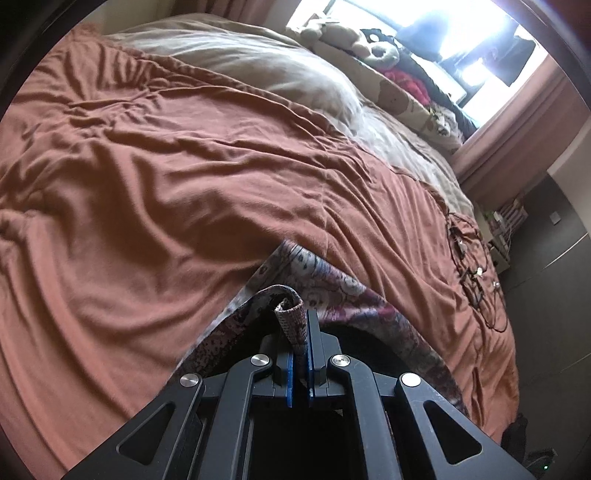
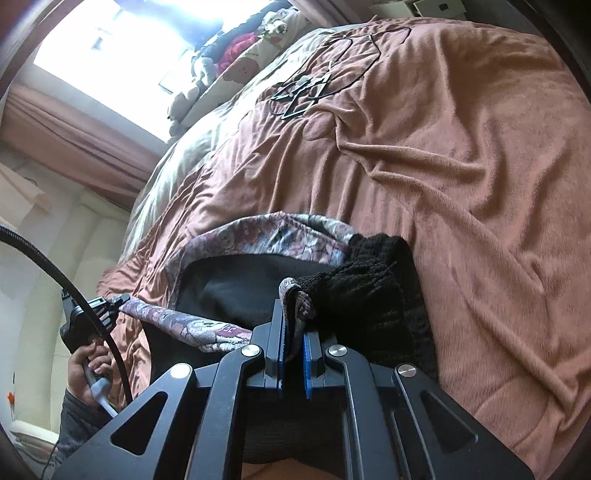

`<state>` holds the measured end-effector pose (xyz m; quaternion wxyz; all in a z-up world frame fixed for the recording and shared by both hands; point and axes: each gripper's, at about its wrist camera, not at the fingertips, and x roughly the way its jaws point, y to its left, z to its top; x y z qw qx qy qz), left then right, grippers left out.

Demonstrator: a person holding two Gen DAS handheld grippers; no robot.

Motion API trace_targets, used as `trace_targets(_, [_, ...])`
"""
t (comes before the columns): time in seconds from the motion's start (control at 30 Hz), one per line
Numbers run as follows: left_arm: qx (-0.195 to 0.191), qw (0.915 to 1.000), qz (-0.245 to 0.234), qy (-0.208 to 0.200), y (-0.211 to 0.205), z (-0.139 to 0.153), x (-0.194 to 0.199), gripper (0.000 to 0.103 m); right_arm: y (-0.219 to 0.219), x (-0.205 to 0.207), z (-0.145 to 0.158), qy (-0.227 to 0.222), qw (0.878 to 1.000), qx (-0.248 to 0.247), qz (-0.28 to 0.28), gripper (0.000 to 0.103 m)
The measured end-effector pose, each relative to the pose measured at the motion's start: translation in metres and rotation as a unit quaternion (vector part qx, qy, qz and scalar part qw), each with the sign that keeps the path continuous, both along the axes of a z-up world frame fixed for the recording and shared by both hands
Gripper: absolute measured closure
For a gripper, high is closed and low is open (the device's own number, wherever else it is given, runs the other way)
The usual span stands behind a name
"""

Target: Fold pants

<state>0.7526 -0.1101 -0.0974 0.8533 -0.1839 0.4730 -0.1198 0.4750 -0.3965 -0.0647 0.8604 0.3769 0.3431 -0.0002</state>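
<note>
Gripping: the left gripper (image 1: 300,332) has its blue-padded jaws pressed nearly together on a rolled edge of the pants (image 1: 332,291); the fabric stands up between the pads.
Right gripper: the right gripper (image 2: 294,332) is likewise clamped on a bunched edge of the pants (image 2: 258,236), its jaws narrow with cloth pinched between them.
Pants: patterned, floral-looking fabric in mauve and grey with a dark lining; they lie on the blanket (image 1: 147,177) at its near edge, with the held edges lifted off it.
Span between grippers: in the right wrist view a strip of the pants runs taut from the right gripper out to the left gripper (image 2: 116,301), which a hand (image 2: 86,373) holds beyond the near edge of the blanket.
Black knit item: a dark knitted piece (image 2: 373,291) rests on the blanket, touching the pants on the side away from the hand; whether it is part of them cannot be told.
Blanket: rust-brown, heavily creased, covering most of the bed.
Cables: a tangle of black cables (image 1: 471,266) lies on the blanket, well apart from the pants.
Pillow: a beige pillow (image 1: 266,70) sits beyond the far edge of the blanket.
Soft toys: plush toys (image 1: 354,40) are lined up past the pillow, under the bright window (image 1: 443,33).
</note>
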Motion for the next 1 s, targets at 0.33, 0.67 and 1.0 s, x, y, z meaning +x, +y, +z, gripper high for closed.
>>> trace_targets(0.33, [0.049,0.9984,-0.025,0.015,-0.016,-0.023,0.037,0.048,-0.003,0.017,0.007,-0.006,0.999,-0.028,0.020,0.045])
trace_targets(0.67, [0.134,0.9844,-0.105,-0.042,-0.012,-0.015,0.030,0.034,0.007,-0.007,0.032,0.018,0.985,-0.165,0.037,0.034])
trace_targets(1.0, [0.201,0.9611,-0.188,-0.025,-0.047,-0.058,0.032,0.040,0.017,0.008,0.028,0.080,0.971,-0.220,0.053,0.034])
